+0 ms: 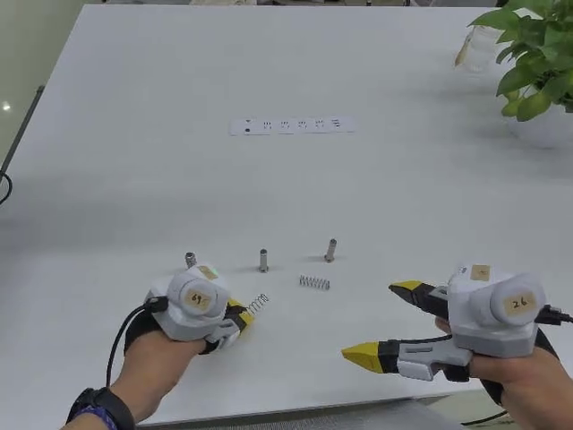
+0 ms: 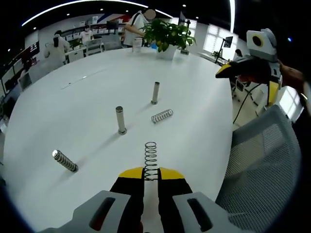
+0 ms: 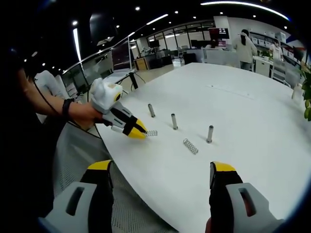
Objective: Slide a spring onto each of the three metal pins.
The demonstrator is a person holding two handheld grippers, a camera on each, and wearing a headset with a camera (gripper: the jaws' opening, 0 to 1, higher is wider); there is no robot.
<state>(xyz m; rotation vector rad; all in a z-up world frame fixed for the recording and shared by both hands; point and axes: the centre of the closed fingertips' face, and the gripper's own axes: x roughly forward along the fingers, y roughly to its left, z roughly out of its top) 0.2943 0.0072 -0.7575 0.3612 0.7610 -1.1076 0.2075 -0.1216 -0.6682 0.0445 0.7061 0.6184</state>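
L gripper [image 2: 151, 174]: yellow tips pressed nearly together, pinching one end of a spring [image 2: 151, 158]. The spring sticks out in front of the tips, low by the white table [image 1: 269, 179]. Can't tell if it touches.

R gripper [image 3: 160, 174]: tips spread wide, nothing between them. It is held at the near edge on the right, well apart from the pins.

Three metal pins stand in a row a bit farther in. The left pin [image 2: 64, 160] has a spring round it already. The middle pin [image 2: 120, 120] & the right pin [image 2: 155, 92] are bare. A 2nd spring [image 2: 162, 116] lies flat & loose, just near of those two.

Far back: a white power strip [image 1: 292, 125]. Far right corner: a green plant [image 1: 533, 54].
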